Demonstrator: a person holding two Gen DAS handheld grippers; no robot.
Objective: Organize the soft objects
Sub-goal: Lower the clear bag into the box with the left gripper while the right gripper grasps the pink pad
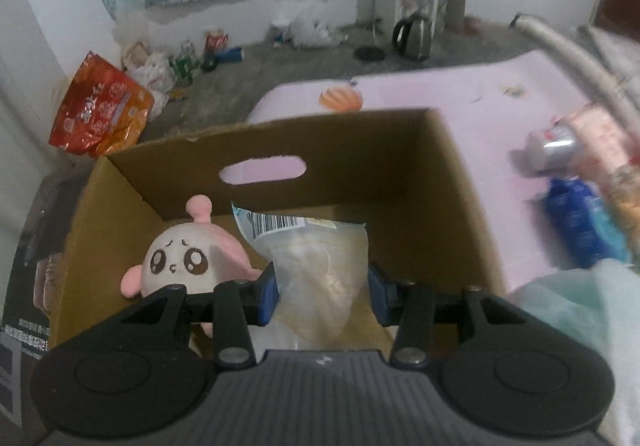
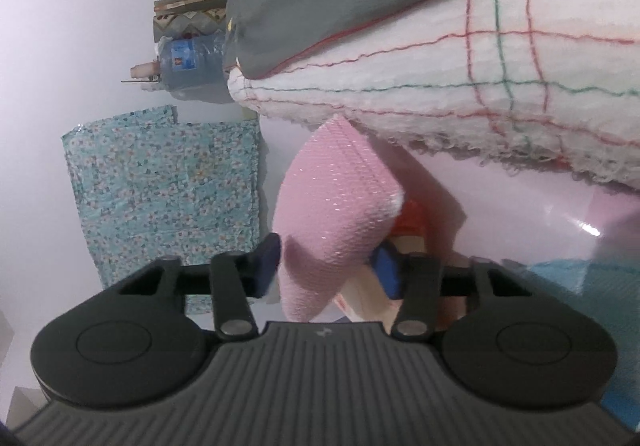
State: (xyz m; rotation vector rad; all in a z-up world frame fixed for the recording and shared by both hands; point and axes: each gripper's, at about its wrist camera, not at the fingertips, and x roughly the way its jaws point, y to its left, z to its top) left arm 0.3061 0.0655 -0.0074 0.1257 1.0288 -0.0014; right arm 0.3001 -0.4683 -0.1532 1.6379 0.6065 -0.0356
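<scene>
In the left wrist view an open cardboard box [image 1: 460, 205] stands on a pink table. My left gripper [image 1: 324, 294] hangs over the box, shut on a clear plastic bag [image 1: 320, 266] with something pale and soft inside and a barcode label on top. A pink and white plush toy [image 1: 180, 258] lies in the box just left of the bag. In the right wrist view, which is rolled sideways, my right gripper [image 2: 326, 270] is shut on a pink, bumpy soft pillow [image 2: 340, 205]; both blue pads touch its sides.
On the pink table [image 1: 460, 93] lie a small orange pumpkin-shaped thing [image 1: 340, 99], a blurred can [image 1: 560, 141] and a blue packet [image 1: 580, 221]. A red snack bag [image 1: 100, 109] and a kettle [image 1: 414, 35] sit on the floor. A white checked towel [image 2: 480, 85] lies beside the pillow.
</scene>
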